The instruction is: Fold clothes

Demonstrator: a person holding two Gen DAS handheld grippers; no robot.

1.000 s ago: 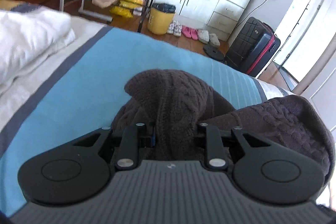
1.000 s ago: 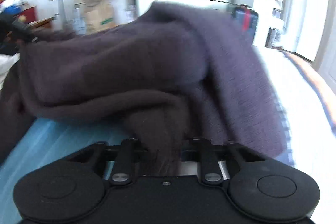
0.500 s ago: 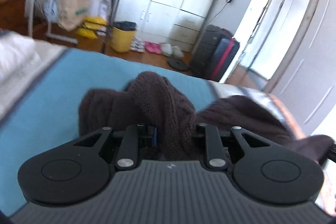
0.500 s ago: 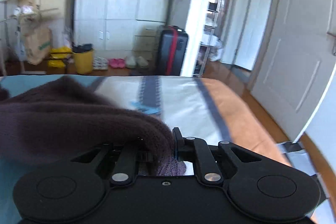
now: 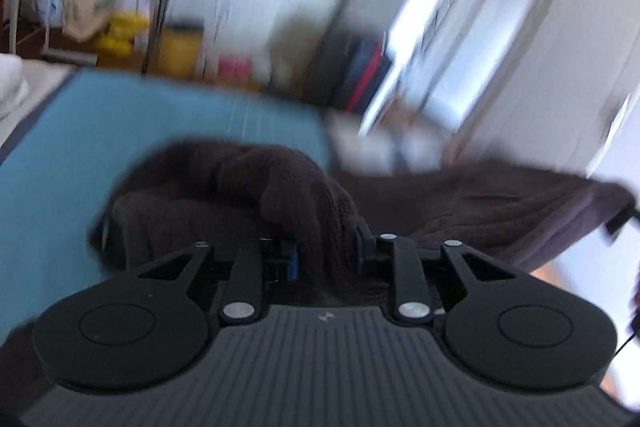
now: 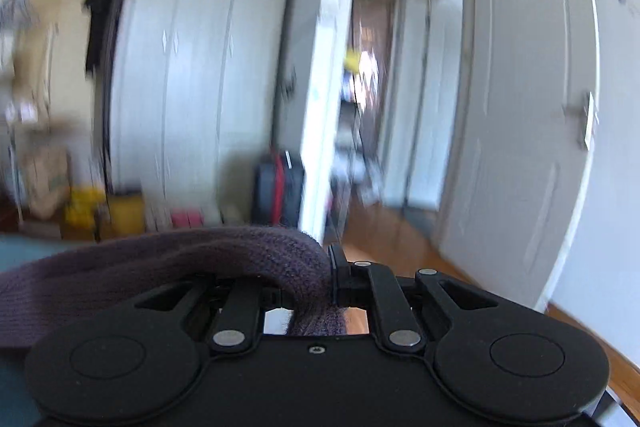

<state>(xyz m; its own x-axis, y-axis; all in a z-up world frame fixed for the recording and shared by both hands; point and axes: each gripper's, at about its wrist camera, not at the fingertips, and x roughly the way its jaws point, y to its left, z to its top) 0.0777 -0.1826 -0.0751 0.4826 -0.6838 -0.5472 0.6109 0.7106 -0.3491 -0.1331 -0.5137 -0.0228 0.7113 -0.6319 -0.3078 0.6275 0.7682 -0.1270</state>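
A dark brown knitted sweater (image 5: pixel 248 187) hangs stretched between both grippers above the bed. My left gripper (image 5: pixel 326 251) is shut on a bunched fold of it, and the cloth runs off to the right as a taut band (image 5: pixel 500 203). My right gripper (image 6: pixel 316 287) is shut on another edge of the sweater (image 6: pixel 192 259), which trails off to the left. The fabric hides the fingertips of both grippers. Both views are blurred by motion.
A bed with a blue cover (image 5: pixel 160 123) lies under the sweater. White wardrobes (image 6: pixel 192 87), a yellow bin (image 5: pixel 180 51), a black and red suitcase (image 6: pixel 280 187) and an open white door (image 6: pixel 520 107) stand beyond, over a wooden floor (image 6: pixel 384 235).
Both grippers have lifted and swung right with the sweater. It now stretches out between them. The right wrist view has risen from the bed to the door and hallway.
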